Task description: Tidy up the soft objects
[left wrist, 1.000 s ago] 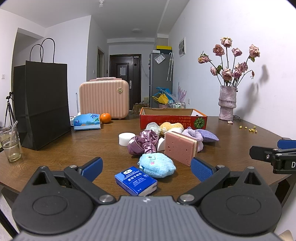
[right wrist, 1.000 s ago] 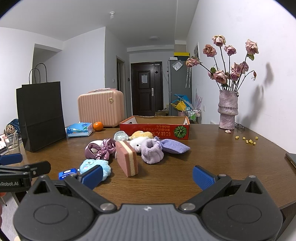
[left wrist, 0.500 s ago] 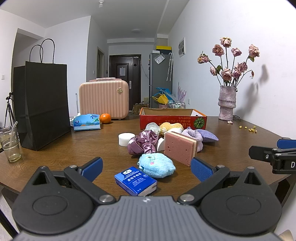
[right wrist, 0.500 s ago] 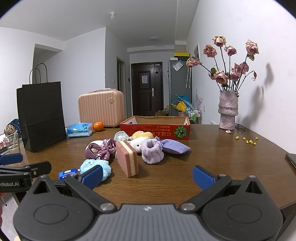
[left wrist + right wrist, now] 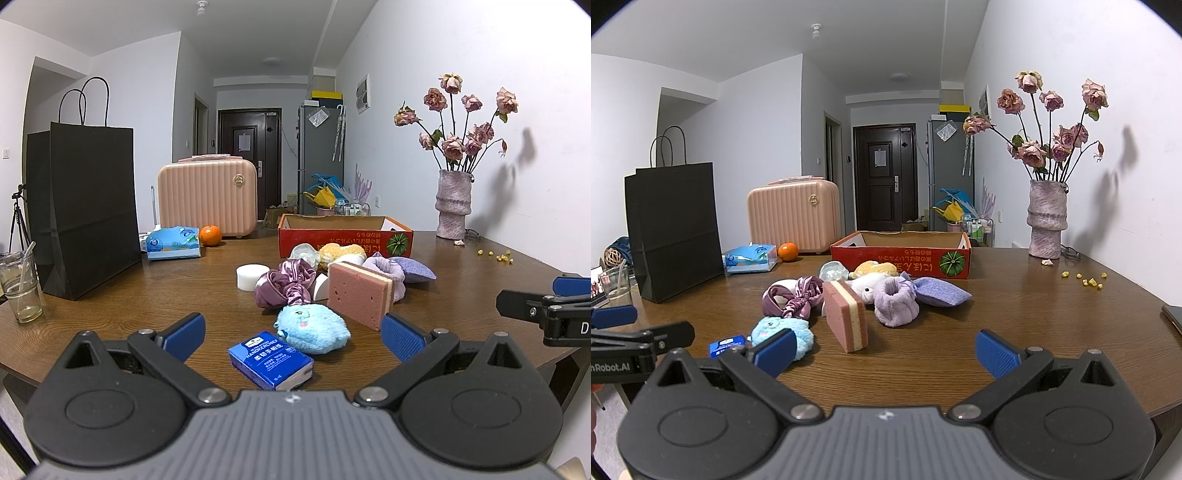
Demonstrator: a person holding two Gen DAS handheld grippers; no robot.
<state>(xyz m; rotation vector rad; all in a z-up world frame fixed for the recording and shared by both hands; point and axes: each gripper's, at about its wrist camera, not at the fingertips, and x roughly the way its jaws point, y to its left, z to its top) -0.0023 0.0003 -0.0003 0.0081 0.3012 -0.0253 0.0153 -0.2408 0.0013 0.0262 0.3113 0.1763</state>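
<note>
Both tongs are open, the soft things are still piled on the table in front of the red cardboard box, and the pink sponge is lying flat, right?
Not quite. The pink-and-cream sponge block stands up on its edge, not flat; the right wrist view shows it best. The rest holds: the left tongs and right tongs are open, and the soft things sit on the brown wooden table in front of the red cardboard box.

place: home apartment | cues: wooden table (image 5: 155, 291), entry door (image 5: 884, 177), fridge (image 5: 319, 158), flower vase (image 5: 1046, 218)
</note>
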